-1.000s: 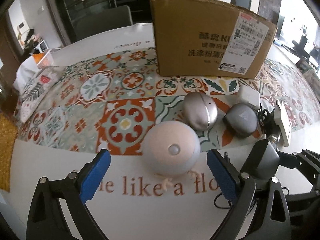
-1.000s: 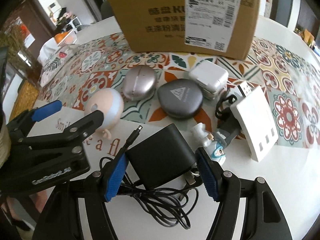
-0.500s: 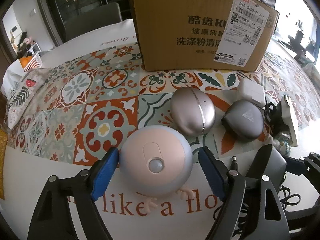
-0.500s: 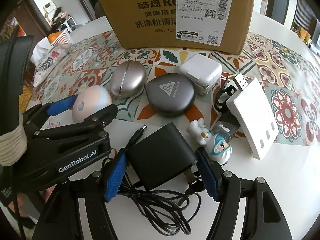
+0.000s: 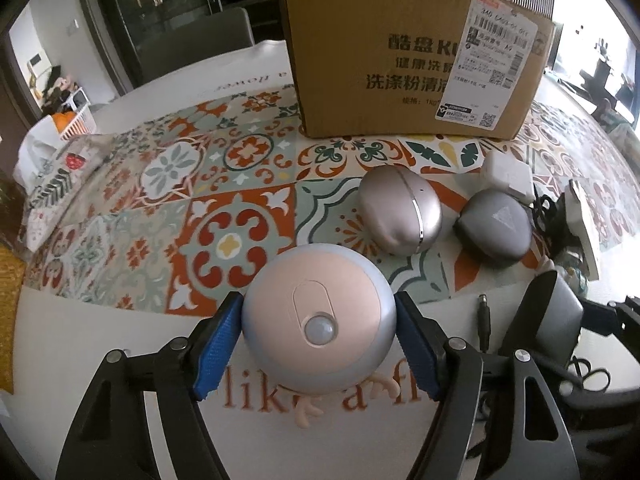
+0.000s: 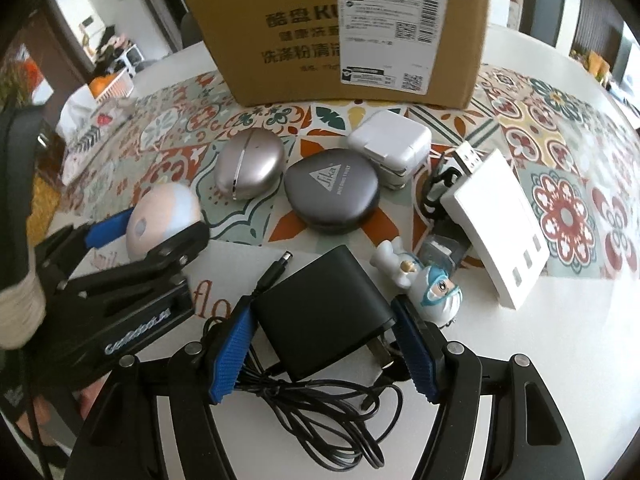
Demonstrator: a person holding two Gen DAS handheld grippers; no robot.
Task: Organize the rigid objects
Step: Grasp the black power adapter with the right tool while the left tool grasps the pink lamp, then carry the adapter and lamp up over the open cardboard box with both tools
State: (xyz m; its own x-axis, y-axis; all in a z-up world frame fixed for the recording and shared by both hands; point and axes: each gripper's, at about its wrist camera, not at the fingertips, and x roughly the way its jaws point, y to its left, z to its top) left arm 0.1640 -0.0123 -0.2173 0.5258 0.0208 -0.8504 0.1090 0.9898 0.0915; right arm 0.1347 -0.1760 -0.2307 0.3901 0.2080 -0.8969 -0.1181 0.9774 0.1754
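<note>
Gripping the pink lamp (image 5: pixel 318 320) at the cloth's near edge, the left gripper (image 5: pixel 318 344) pinches its widest part; the right gripper (image 6: pixel 322 344) clasps the black adapter (image 6: pixel 320 312). Squeezing level should stop the rounded shell slipping.

One cardboard box (image 6: pixel 336 28), two figurines (image 6: pixel 424 284) (image 5: pixel 316 328), two chargers (image 6: pixel 320 312) (image 6: pixel 390 142).
</note>
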